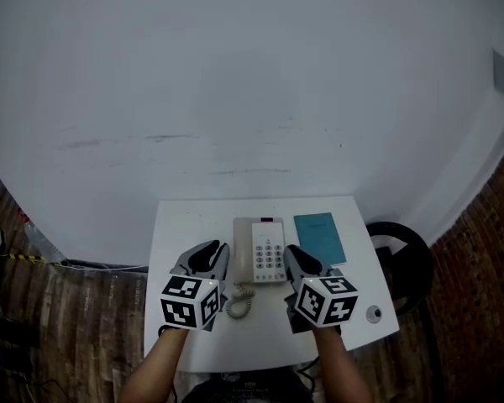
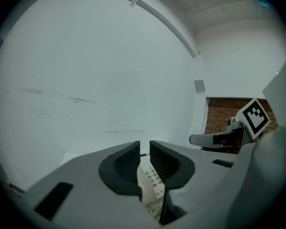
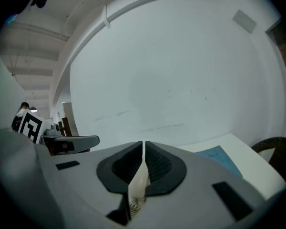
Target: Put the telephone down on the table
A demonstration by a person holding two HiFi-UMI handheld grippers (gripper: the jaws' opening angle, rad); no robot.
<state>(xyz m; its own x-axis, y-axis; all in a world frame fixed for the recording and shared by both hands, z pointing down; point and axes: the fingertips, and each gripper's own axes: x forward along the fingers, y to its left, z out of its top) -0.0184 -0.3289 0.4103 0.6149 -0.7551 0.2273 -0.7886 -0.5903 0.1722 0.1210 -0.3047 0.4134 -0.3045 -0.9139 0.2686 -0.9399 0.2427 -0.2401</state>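
My left tongs (image 2: pixel 144 150) and right tongs (image 3: pixel 143 150) are clenched on opposite edges of the phone (image 1: pixel 265 250), low at the middle of the surface (image 1: pixel 185 225). Set-down seems nearly done. Next: seat it flat, then release both sides together.

a bare, staged work room, more a studio or lab than a home. a small white counter (image 1: pixel 172 225) stands against a big blank white wall (image 1: pixel 235 74) on a brown plank-patterned floor (image 1: pixel 67 309). exposed beams and conduit run across the ceiling (image 3: pixel 33 37). a desk telephone (image 1: pixel 267 250) and a blue booklet (image 1: pixel 319 238) give it an office look. a black round stool (image 1: pixel 401 254) stands just beside the counter.
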